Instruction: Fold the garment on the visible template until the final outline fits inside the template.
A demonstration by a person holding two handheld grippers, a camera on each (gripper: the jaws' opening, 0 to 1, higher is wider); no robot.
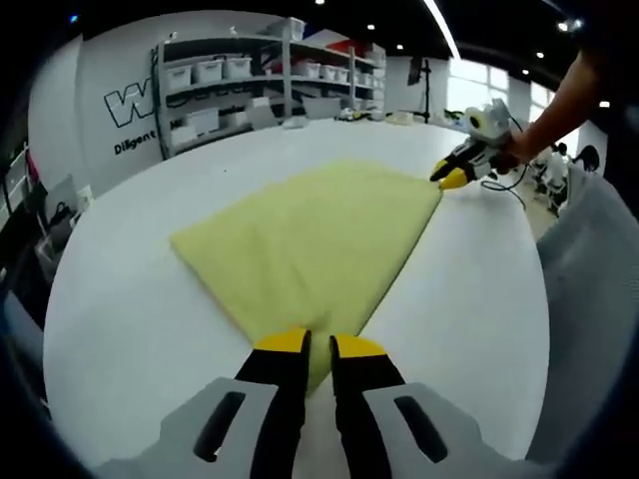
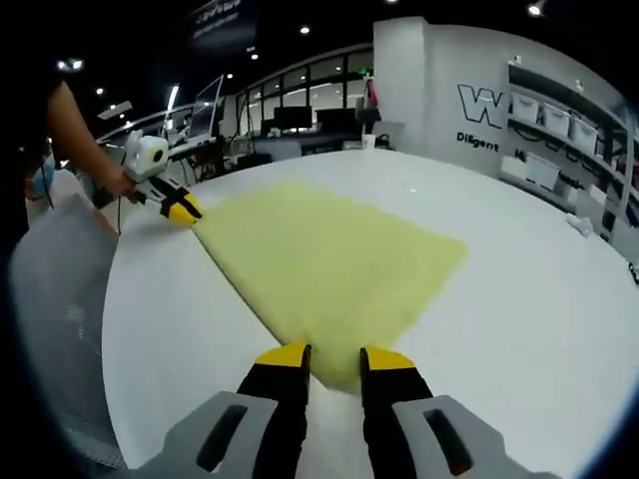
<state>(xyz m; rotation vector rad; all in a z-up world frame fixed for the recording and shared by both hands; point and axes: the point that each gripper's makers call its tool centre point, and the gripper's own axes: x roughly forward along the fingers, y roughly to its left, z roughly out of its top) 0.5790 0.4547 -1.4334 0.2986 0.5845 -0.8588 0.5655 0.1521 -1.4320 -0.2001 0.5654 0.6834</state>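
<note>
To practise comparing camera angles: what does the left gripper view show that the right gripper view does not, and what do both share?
Left gripper view alone: tall shelving stacked with white bins along the back wall, seen head-on. Right gripper view alone: a row of dark monitors on desks beyond the table. Both share the white table, the yellow garment spread flat on it, each view's own yellow-tipped gripper at a near corner of the cloth, the other gripper at a far corner, and wall lettering.

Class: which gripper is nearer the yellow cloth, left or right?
Neither: the left gripper and the right gripper each sit at a corner of the cloth, at opposite ends of one edge.
</note>
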